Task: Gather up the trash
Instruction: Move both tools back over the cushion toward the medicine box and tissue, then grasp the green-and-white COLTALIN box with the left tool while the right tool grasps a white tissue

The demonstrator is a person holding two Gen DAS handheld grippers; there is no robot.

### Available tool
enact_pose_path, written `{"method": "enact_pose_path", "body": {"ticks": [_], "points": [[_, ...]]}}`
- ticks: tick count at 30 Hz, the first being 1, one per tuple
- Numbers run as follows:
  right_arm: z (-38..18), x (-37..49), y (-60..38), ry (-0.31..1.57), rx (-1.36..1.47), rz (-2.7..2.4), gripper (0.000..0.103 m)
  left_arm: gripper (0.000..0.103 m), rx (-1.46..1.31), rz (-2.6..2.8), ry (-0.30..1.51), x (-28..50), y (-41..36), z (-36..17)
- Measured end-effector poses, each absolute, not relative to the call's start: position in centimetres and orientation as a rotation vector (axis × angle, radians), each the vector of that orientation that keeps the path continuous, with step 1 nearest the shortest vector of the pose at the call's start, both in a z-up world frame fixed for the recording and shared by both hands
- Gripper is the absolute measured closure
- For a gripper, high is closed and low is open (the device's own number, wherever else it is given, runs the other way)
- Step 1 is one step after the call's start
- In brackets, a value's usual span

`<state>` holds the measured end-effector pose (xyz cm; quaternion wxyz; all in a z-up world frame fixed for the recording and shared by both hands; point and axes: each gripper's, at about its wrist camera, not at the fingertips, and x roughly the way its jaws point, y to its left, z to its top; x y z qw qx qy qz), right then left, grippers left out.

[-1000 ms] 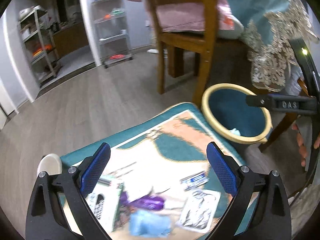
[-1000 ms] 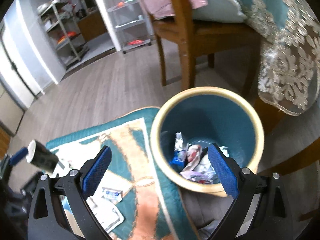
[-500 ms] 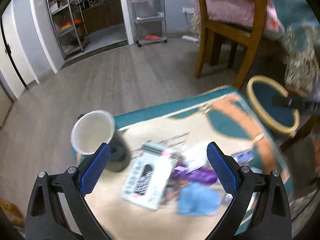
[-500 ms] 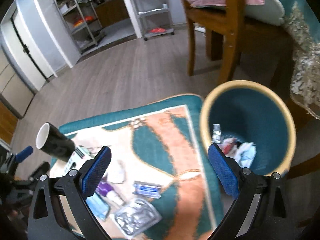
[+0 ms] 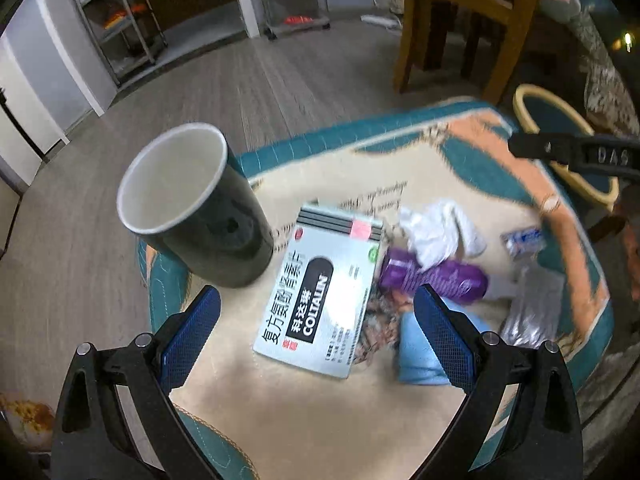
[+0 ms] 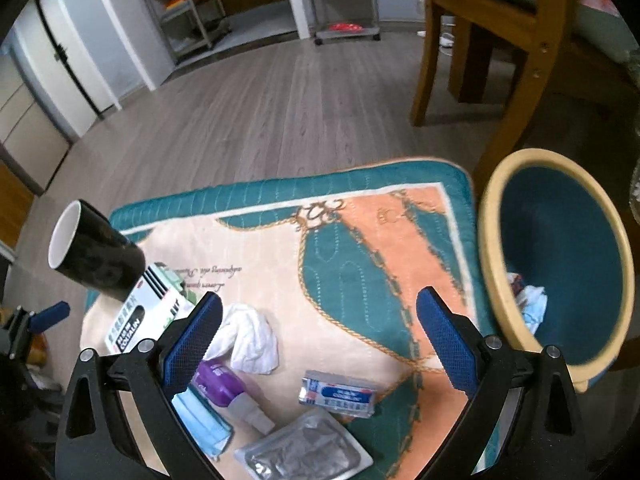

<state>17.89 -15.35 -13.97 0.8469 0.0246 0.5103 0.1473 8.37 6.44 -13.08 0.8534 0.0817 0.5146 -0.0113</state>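
Left wrist view: the left gripper (image 5: pixel 316 336) hangs above the patterned mat (image 5: pixel 440 176) with its blue-padded jaws spread wide and nothing between them. Directly ahead lies a white medicine box (image 5: pixel 324 292) printed COLTALIN. At 11 o'clock from the box stands a black paper cup (image 5: pixel 200 208), upright, its white inside showing. At 2 o'clock from the box sits a crumpled white tissue (image 5: pixel 436 228), touching a purple bottle (image 5: pixel 436 278) lying on its side. A light blue face mask (image 5: pixel 420 354) lies at 4 o'clock from the box, partly behind the right finger pad. A silver foil pack (image 5: pixel 532 312) and a small blue-and-white packet (image 5: pixel 524 240) lie toward 3 o'clock, both blurred.

Right wrist view: the right gripper (image 6: pixel 320 336) is likewise spread wide and empty, over the same mat (image 6: pixel 360 264). The trash bin (image 6: pixel 492 264), cream-rimmed and teal inside, stands at 3 o'clock off the mat's edge, with scraps in its bottom. The tissue (image 6: pixel 252 340), bottle (image 6: pixel 218 380), face mask (image 6: pixel 200 424), packet (image 6: pixel 338 394) and foil pack (image 6: pixel 304 452) lie near the lower edge; the cup (image 6: pixel 94 252) and box (image 6: pixel 140 312) lie at 9 o'clock. A wooden chair (image 6: pixel 516 60) stands at 1 o'clock.
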Motion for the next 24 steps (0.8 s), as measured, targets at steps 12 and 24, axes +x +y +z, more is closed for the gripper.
{"method": "enact_pose_path", "body": {"ticks": [12, 24], "points": [[-17.0, 18.2, -11.5, 1.162, -0.074, 0.457, 0.025, 0.008, 0.203, -0.066, 1.195, 9.5, 6.7, -16.8], [-19.9, 17.7, -9.8, 1.267, -0.142, 0.555, 0.066, 0.022, 0.217, -0.063, 1.275, 10.8, 7.1, -19.1]]}}
